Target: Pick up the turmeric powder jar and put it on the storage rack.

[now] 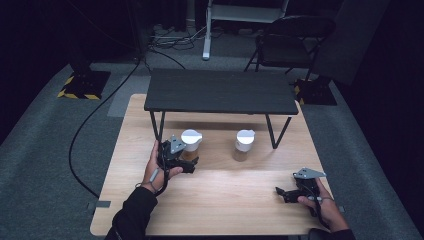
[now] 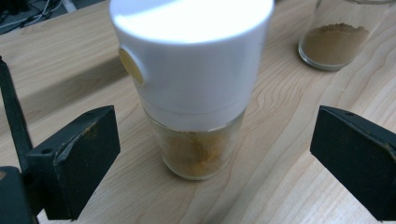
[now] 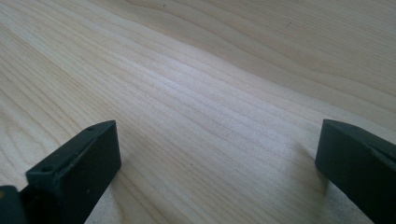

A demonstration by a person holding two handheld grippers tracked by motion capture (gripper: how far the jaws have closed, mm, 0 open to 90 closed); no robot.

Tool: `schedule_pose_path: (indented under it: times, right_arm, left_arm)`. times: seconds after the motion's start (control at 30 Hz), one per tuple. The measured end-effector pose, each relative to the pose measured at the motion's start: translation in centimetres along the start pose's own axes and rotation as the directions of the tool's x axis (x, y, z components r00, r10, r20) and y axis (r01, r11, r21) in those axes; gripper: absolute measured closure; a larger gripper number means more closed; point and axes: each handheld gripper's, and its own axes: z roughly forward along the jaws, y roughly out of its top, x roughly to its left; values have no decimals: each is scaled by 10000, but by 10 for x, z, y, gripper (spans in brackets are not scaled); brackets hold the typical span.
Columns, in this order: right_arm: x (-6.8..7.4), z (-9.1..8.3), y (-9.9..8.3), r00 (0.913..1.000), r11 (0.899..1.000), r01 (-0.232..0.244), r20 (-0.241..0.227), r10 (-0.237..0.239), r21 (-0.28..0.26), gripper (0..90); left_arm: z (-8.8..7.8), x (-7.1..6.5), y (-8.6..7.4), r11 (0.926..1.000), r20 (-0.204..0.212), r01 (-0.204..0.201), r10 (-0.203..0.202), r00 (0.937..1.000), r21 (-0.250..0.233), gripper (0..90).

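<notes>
— What sat nearest the lens?

— The left gripper (image 2: 212, 154); its two black jaws stood wide apart, released, one on each side of the spice jar (image 2: 194, 88), neither touching the glass; the jar stood upright on the wooden table (image 2: 289, 154) between them, white cap on top, a little orange-brown powder at the bottom.

— And beyond it?

— A second jar (image 2: 334, 42) with brown powder stood well apart on the same table; from the high view both jars stood just in front of the low black shelf (image 1: 220, 91).

— The other hand?

— The right gripper (image 3: 217, 158) was released too, jaws spread over bare wood; in the high view it lay near the table's right front, far from both jars.
</notes>
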Motion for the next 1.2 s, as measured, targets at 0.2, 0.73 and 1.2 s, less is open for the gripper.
schedule_pose_path:
  times: [0.2,0.73,1.2]
  right_arm:
    - [0,0,0,10000,10000,3,-7,-3,2,1]
    - [-1,0,0,10000,10000,20,-18,-20,4,1]
    - [-1,0,1,10000,10000,13,-20,-13,6,1]
  left_arm:
    - [5,6,0,9995,36,272,-272,9996,-132,15]
    - [22,17,-6,9955,407,496,-464,9981,-804,20]
    - [40,15,-13,9912,285,710,-683,9973,-1120,136]
